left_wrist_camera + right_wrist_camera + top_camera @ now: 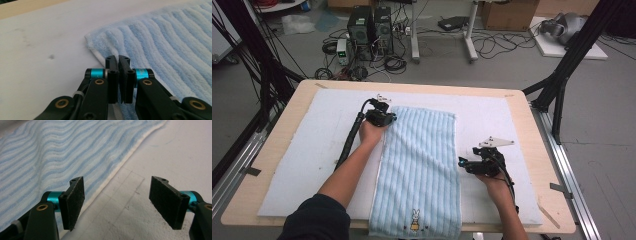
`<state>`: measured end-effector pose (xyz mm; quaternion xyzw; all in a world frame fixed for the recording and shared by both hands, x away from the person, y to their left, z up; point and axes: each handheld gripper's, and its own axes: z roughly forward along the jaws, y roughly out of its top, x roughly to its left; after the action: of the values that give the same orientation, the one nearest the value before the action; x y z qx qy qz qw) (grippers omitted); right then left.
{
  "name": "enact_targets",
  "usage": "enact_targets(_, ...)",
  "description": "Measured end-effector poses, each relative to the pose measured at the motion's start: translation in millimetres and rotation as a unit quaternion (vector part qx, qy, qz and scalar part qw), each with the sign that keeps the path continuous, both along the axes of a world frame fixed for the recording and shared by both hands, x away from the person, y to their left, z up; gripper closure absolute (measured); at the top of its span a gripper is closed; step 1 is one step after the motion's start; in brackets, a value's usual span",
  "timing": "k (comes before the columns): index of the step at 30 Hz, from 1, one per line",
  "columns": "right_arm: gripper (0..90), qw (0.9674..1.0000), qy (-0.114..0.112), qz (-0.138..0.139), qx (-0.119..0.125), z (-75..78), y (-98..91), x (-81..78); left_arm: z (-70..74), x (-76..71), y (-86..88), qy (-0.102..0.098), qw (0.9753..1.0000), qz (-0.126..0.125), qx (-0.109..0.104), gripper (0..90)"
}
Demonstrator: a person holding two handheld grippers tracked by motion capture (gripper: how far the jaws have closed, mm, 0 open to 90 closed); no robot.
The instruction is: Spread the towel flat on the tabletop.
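The light-blue striped towel [422, 167] lies flat and lengthwise on the white mat [312, 150], its near end with a small rabbit motif [415, 220] hanging over the table [277, 125] edge, laid out, it seems, for folding. The left gripper [118, 75] sits at the far left corner, jaws closed together on the towel's left edge, probably to lift it. The right gripper [117, 200] waits just beside the right edge, jaws wide apart and empty, one pad [72, 200] at the hem, the other over bare mat.

The towel [421, 170] lies on the mat [312, 150], left tool [388, 119] seemingly pinching its far-left corner, right tool [462, 164] beside its right edge.
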<state>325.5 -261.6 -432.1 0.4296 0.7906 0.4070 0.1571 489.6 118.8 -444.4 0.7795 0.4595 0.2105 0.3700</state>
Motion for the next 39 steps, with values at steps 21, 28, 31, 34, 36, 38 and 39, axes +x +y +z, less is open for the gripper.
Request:
enact_targets(21,46.3,0.9999,0.000,-0.010,0.006,3.6,22.3,85.5,1.8,-19.9,54.1,0.013,0.9889,0.006,-0.148,48.7)
enact_targets(28,62.0,0.9989,0.010,-0.034,-0.032,-2.9,49.0,135.3,1.9,-24.8,64.4,0.015,0.9893,0.008,-0.145,48.8)
enact_targets(31,73.9,0.9976,0.004,-0.028,-0.063,-9.5,59.2,145.8,-0.3,-24.7,64.8,0.020,0.9894,0.010,-0.144,49.2)
enact_targets(34,86.5,0.9958,0.002,-0.044,-0.080,-11.2,59.4,151.5,-1.8,-24.4,61.4,0.019,0.9899,0.008,-0.140,49.7)
enact_targets(36,86.5,0.9903,-0.012,-0.071,-0.119,-9.3,62.2,154.8,-2.5,-24.0,58.0,0.016,0.9905,0.008,-0.136,50.6)
enact_targets(38,80.3,0.9921,-0.005,-0.085,-0.092,-11.3,60.9,158.0,-2.8,-23.5,54.5,0.009,0.9910,0.008,-0.134,51.0)
enact_targets(39,74.8,0.9934,-0.003,-0.085,-0.078,-11.6,60.0,158.2,-2.7,-23.1,52.8,0.002,0.9912,0.009,-0.132,51.4)
